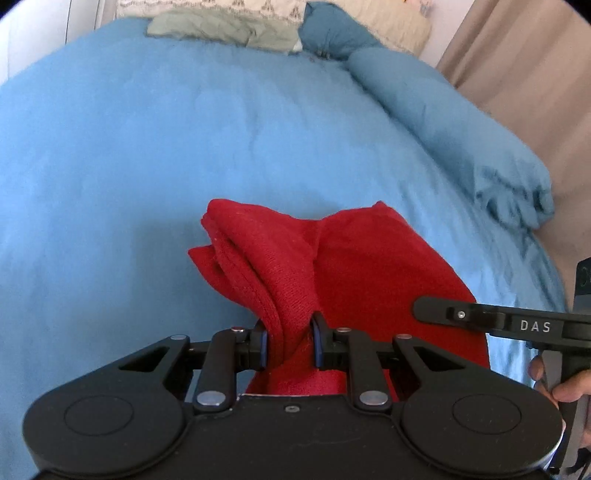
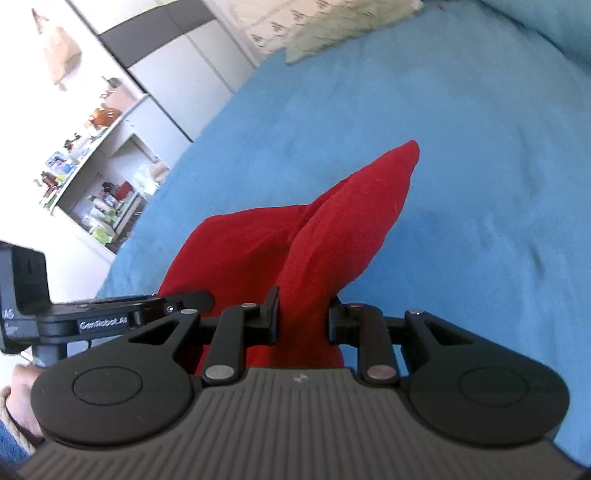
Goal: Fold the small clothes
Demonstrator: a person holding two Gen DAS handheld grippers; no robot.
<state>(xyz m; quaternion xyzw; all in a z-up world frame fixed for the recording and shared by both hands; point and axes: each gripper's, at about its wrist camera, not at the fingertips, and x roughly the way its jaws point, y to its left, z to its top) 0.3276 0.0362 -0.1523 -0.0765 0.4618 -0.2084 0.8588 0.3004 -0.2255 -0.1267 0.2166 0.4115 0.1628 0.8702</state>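
A small red knit garment (image 1: pixel 343 266) hangs bunched over a blue bed sheet (image 1: pixel 147 155). My left gripper (image 1: pixel 290 345) is shut on a gathered fold of it, the cloth pinched between the blue pads. My right gripper (image 2: pixel 303 319) is shut on another part of the same red garment (image 2: pixel 332 229), which rises in two pointed folds ahead of the fingers. The right gripper's finger shows at the right edge of the left wrist view (image 1: pixel 480 317). The left gripper's body shows at the left of the right wrist view (image 2: pixel 110 314).
A rolled blue duvet (image 1: pixel 461 133) lies along the bed's right side, with pillows (image 1: pixel 229 26) at the head and a beige curtain (image 1: pixel 535 74) beyond. A white shelf unit with small items (image 2: pixel 96 166) and grey wardrobe doors (image 2: pixel 177 62) stand left of the bed.
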